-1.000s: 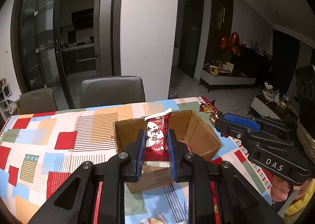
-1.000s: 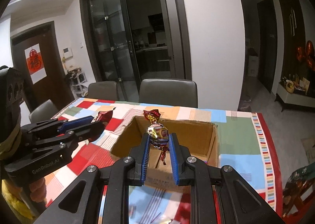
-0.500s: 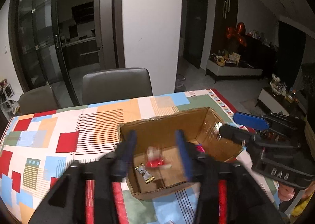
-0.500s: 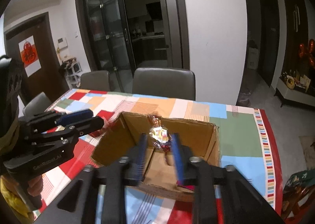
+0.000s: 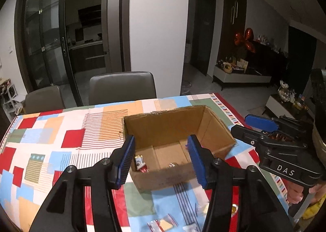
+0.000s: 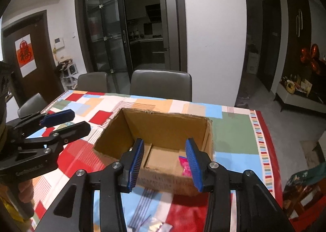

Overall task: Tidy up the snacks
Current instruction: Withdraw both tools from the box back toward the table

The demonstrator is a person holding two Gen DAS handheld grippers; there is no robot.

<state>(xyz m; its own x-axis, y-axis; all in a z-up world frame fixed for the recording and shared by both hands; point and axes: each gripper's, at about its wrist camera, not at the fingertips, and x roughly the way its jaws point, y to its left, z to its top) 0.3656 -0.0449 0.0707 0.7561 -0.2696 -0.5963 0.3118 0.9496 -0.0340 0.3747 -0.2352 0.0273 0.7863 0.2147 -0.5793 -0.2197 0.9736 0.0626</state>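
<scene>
Both tools empty. Left gripper has its jaws spread wide with nothing between the blue pads, and hangs over the near wall of the cardboard box. Right gripper is likewise wide open and holds nothing, above the box's near rim.

The box sits on the table towards its right edge, well back from the near edge. Inside on the floor: a red snack packet in the near-left corner, a foil-wrapped candy by the near wall, and a pink packet in the near-right part as the right wrist shows it. More loose snacks lie on the cloth at the near edge of the table, between the grippers and the person; a few clear wrappers show low in the right wrist view too.

Risks, as I judge them:
- The next grab is low and close to the near edge, and the wrappers are flat and slippery. Pads may slide off or push one over the edge.
- The two grippers are close together by the box. Dropping both at once to the same pile could knock them together.
- The box looks light, with no lid flaps, and a finger catching the near wall on the way out could drag or tip it.
- The tablecloth can bunch under a scraping fingertip and shift the snacks.
</scene>
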